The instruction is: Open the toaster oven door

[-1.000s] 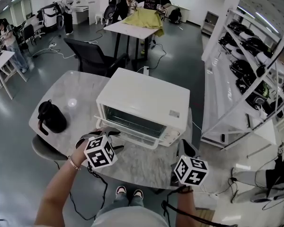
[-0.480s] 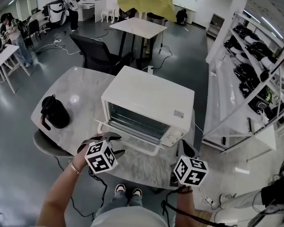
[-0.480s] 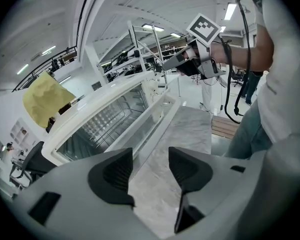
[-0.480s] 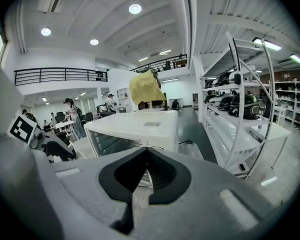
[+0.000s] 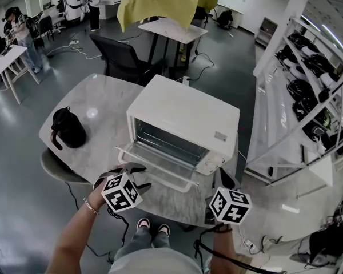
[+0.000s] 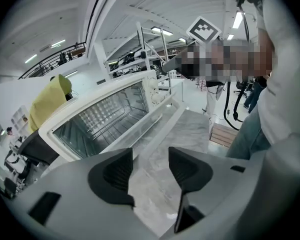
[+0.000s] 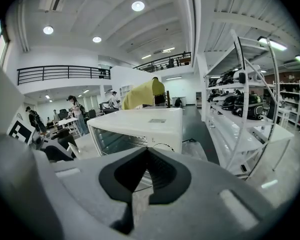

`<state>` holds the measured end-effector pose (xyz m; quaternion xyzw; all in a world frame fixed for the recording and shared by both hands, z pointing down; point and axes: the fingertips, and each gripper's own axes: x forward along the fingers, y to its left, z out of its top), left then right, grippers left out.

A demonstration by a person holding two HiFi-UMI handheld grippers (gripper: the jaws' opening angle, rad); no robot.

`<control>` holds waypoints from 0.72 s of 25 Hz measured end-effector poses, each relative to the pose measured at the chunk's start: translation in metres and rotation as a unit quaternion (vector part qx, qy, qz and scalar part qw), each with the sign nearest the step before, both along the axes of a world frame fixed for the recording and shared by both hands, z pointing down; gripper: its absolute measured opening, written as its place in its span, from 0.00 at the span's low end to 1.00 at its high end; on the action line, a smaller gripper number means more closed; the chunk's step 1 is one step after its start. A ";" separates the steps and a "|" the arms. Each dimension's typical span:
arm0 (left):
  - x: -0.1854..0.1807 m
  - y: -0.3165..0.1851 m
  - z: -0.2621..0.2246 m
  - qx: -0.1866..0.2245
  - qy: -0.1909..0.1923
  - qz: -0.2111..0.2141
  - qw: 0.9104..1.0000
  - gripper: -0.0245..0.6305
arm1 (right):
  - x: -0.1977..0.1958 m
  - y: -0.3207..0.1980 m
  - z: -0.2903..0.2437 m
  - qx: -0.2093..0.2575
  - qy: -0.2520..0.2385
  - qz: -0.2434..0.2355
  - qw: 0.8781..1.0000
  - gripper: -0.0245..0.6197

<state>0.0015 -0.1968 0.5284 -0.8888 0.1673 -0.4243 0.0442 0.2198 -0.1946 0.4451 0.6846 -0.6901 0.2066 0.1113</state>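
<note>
Left hand-held gripper (image 6: 151, 170) spread, right hand-held gripper (image 7: 146, 157) pressed together, one toaster oven (image 5: 186, 121) open.

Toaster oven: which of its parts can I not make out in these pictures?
- The control dials of the toaster oven: in the head view they are too small to read. In the right gripper view the body of the right gripper covers all but the top of one dial.
- The label on its top: the print is too small in both of those views.
- Its back wall: it faces away from every view.

Open lab hall: gear racks (image 5: 270, 124), work tables (image 5: 180, 34).
</note>
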 end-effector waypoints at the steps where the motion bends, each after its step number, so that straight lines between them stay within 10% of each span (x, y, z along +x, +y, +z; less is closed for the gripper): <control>1: -0.001 0.001 0.002 -0.003 0.002 -0.003 1.000 0.38 | -0.001 -0.001 0.001 -0.001 0.000 -0.002 1.000 0.05; 18: -0.011 0.022 0.030 -0.019 0.028 -0.050 0.998 0.38 | -0.023 -0.007 0.014 -0.017 0.003 -0.034 0.999 0.05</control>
